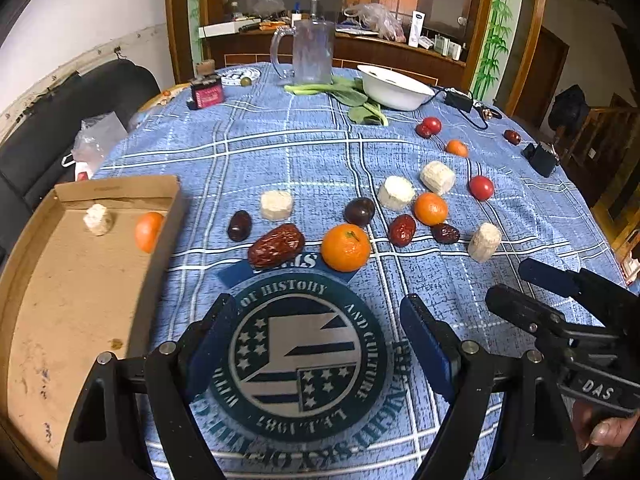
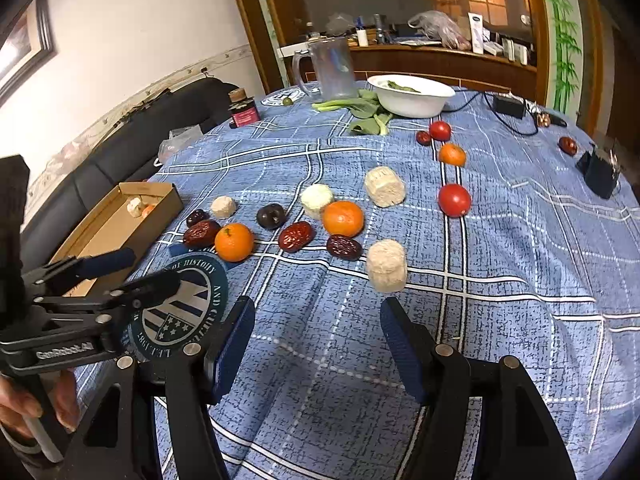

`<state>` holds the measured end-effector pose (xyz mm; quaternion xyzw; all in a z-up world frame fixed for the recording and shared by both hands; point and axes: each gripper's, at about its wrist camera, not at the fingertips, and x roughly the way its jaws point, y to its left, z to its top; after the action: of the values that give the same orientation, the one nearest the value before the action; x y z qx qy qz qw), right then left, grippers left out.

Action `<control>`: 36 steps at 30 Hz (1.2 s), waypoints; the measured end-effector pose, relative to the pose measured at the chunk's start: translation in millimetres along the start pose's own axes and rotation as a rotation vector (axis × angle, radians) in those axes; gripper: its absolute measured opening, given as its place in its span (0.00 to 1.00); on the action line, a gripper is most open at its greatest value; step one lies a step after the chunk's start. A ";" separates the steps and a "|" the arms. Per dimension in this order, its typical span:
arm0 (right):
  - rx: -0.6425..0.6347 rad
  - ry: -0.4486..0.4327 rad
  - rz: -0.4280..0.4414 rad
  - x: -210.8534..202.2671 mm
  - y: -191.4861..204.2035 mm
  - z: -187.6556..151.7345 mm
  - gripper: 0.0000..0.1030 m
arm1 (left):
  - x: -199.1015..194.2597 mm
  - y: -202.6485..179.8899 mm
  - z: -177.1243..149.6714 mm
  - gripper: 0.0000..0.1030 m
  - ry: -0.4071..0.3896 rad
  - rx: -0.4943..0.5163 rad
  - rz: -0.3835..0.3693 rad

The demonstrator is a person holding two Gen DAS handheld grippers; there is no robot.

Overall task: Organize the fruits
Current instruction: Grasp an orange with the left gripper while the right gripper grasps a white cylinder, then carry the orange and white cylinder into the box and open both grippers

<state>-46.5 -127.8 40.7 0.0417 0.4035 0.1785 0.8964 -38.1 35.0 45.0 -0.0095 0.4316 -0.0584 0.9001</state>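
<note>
Orange and thin-skinned, the nearest mandarin (image 1: 345, 247) near the table's front edge is looking light yet rollable — we are holding the left gripper (image 1: 316, 344) and the right gripper (image 2: 316, 344) released and empty, judging its round sides best to pinch gently.

Blue plaid tablecloth (image 1: 280, 148), orange tangerine (image 1: 345, 247), red tomato (image 1: 481, 187), white bowl (image 1: 394, 87), brown cardboard box (image 1: 72, 280).

Left gripper (image 1: 316, 344) low over blue tablecloth (image 1: 304, 152), jaws apart, nothing between. Cardboard box (image 1: 80, 300) at left, holding one mandarin (image 1: 148, 231) and one white chunk (image 1: 97, 219). Beyond, nearest loose mandarin (image 1: 345, 247) beside red date (image 1: 276, 245). Right gripper (image 1: 532, 288) at right edge.
</note>
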 end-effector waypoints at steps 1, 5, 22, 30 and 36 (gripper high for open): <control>-0.005 0.001 -0.001 0.9 0.5 0.0 0.68 | 2.6 -1.3 0.6 0.80 0.003 -0.002 -0.001; -0.032 0.007 -0.015 6.3 1.3 1.0 0.68 | 14.8 -6.7 5.6 0.80 0.017 -0.008 -0.003; -0.028 0.054 -0.108 35.6 -44.4 19.7 0.67 | 61.3 -20.7 24.5 0.80 0.069 0.000 0.003; -0.091 0.084 -0.094 54.0 -37.0 26.8 0.34 | 71.1 -19.3 28.6 0.66 0.058 0.012 0.022; -0.074 0.086 -0.073 53.0 -37.1 25.2 0.29 | 66.3 -16.3 31.1 0.33 0.050 0.018 0.009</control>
<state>15.1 -141.9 11.9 -0.0138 0.4359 0.1623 0.8851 25.7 10.2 14.2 0.0018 0.4535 -0.0585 0.8893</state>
